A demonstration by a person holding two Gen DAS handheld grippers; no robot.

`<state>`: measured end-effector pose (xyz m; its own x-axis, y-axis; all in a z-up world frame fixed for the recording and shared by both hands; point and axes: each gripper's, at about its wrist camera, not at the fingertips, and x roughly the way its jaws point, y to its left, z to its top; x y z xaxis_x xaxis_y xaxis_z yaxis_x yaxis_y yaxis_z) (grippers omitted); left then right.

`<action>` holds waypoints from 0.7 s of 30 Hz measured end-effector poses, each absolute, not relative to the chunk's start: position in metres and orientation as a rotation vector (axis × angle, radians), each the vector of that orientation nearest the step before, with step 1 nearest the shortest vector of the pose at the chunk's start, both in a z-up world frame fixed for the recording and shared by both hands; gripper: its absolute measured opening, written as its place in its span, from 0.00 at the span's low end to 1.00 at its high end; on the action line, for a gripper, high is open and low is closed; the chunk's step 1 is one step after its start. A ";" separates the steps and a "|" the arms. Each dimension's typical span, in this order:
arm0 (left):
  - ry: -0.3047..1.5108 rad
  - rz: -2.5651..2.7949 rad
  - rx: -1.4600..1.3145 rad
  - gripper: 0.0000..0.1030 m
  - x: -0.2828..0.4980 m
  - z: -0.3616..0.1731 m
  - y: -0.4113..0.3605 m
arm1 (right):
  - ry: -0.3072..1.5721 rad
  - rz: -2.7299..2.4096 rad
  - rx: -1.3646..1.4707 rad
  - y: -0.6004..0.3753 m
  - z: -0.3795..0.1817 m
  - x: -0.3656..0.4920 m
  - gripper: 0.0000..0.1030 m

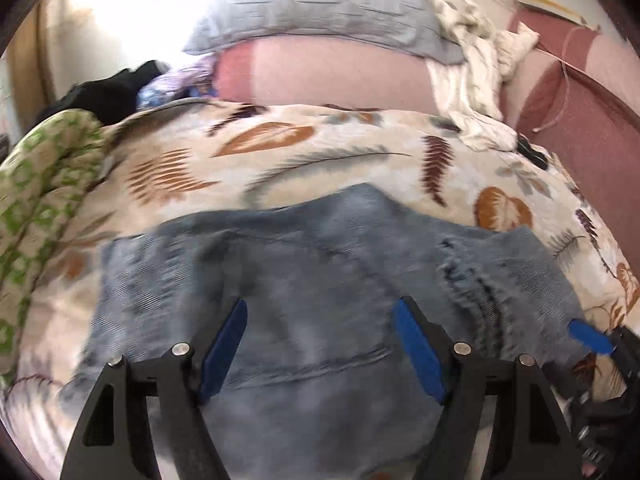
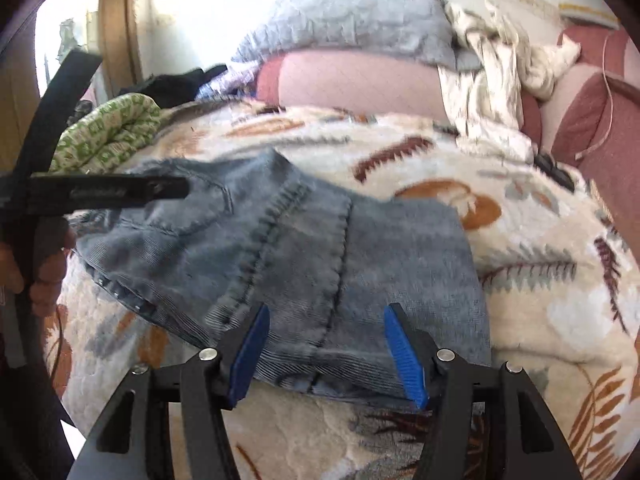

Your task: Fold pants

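Pants [image 2: 304, 264]: blue denim, laid in a folded stack on the leaf-print blanket [image 2: 540, 280], at its near middle.
Left gripper [image 1: 320, 344]: jaws held wide apart above the denim; nothing is gripped between the blue pads [image 1: 420, 356].
Right gripper [image 2: 326, 354]: jaws parted over the near edge of the stack; no cloth is seen pinched.
Far side: a grey pillow [image 2: 352, 16] is set on a pink cushion [image 2: 360, 80].
Far left: green-patterned cloth [image 2: 116, 128] is bunched beside the blanket.
Far right: white crumpled fabric [image 2: 492, 80] is draped.
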<state>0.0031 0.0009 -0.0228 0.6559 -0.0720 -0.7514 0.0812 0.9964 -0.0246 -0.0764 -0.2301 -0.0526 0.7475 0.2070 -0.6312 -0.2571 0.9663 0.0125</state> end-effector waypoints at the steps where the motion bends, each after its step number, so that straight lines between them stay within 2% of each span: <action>1: 0.852 -0.065 0.010 0.75 -0.002 -0.024 0.011 | 0.670 0.257 -0.088 -0.227 -0.052 -0.078 0.61; 9: 0.820 0.057 -0.014 0.75 -0.034 -0.030 0.061 | 0.719 0.244 -0.171 -0.210 -0.069 -0.072 0.63; 12: 0.795 0.107 -0.005 0.75 -0.042 -0.029 0.078 | 0.739 0.228 -0.128 -0.218 -0.074 -0.069 0.72; 15: 0.759 0.153 -0.016 0.77 -0.047 -0.025 0.096 | 0.753 0.228 -0.098 -0.223 -0.075 -0.065 0.74; 21: 0.694 0.233 -0.069 0.78 -0.050 -0.020 0.130 | 0.662 0.220 -0.108 -0.220 -0.049 -0.079 0.74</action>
